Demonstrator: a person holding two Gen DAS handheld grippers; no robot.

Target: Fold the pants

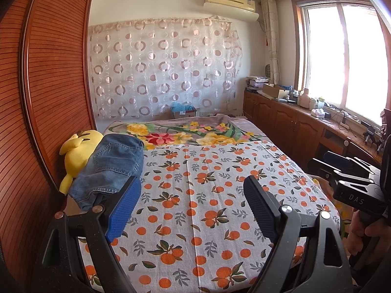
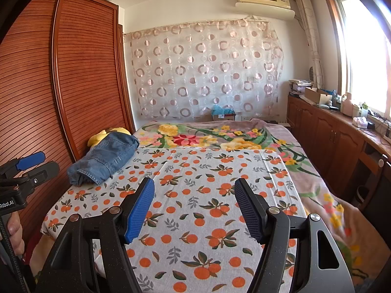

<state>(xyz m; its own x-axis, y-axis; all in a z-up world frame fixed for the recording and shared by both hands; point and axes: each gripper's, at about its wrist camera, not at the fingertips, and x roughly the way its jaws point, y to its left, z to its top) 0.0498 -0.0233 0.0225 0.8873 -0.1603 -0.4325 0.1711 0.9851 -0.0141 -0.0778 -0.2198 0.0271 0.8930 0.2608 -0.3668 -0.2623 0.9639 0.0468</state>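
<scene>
Yellow plush toy [image 1: 79, 151] half hidden under folded jeans [image 1: 112, 166] by wardrobe [image 1: 48, 85]. Left gripper [image 1: 190, 205] & right gripper [image 2: 194, 207] hover over bed sheet [image 2: 195, 171], both wide apart, nothing held.

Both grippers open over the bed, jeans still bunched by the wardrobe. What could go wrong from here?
1. The jeans lie partly on the yellow plush toy; a grab may drag the toy along.
2. They sit at the bed's edge by the wardrobe; the left gripper may bump it.
3. A pull could wrinkle the orange-print sheet. The right gripper is empty.
</scene>
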